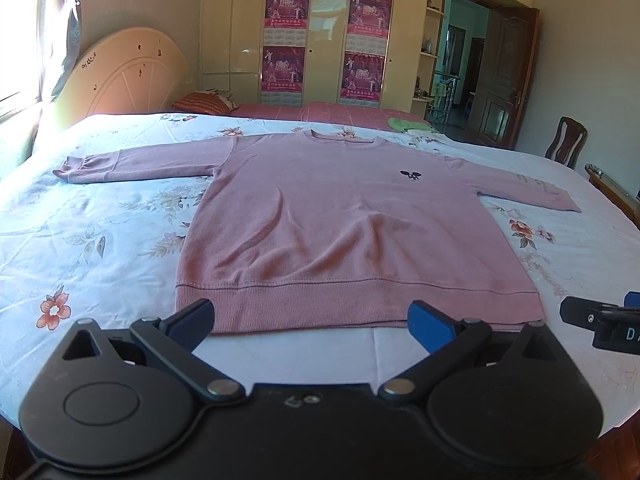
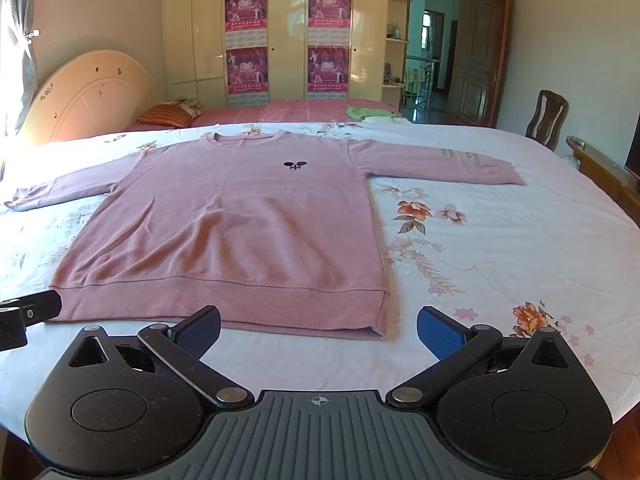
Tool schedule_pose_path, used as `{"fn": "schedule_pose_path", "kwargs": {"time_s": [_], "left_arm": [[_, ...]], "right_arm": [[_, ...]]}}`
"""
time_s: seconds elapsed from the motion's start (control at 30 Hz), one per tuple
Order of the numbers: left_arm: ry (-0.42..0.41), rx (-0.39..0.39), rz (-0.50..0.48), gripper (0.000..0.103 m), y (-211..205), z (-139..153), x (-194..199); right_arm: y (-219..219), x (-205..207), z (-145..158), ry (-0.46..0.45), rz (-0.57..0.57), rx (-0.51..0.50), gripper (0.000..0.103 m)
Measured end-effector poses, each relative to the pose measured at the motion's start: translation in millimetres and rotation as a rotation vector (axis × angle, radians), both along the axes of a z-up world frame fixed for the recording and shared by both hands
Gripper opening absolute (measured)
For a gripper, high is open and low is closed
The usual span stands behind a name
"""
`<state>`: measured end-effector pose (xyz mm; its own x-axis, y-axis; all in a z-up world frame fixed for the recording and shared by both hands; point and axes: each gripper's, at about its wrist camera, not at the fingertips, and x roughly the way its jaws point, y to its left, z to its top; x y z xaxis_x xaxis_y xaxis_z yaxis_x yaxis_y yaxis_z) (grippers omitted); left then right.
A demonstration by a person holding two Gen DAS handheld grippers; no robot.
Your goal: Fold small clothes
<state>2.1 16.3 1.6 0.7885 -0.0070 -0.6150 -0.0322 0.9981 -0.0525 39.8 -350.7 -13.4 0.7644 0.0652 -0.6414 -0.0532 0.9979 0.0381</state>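
Now both the left gripper (image 1: 312, 320) and right gripper (image 2: 319, 330) gape wide, holding nothing, near the flat pink sweater's (image 1: 332, 232) hem.

The sweater (image 1: 344, 224) is plain dusty pink with a small dark emblem (image 1: 410, 175); the bedsheet (image 1: 100, 240) is pale blue with flowers.

L gripper (image 1: 311, 322) & R gripper (image 2: 319, 330) spread wide (both seemingly empty).

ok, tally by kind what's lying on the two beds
Sweater: 1
Pillow: 1
Green cloth: 1
Total: 3
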Motion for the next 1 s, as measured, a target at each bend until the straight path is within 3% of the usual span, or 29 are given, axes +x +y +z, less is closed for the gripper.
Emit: {"fn": "schedule_pose_path", "kwargs": {"time_s": [1.0], "left_arm": [[0.015,-0.004,0.001,0.103,4.1,-4.3,8.1]], "right_arm": [[2.3,3.4,-0.9,0.008,-0.003,-0.003,0.103]]}}
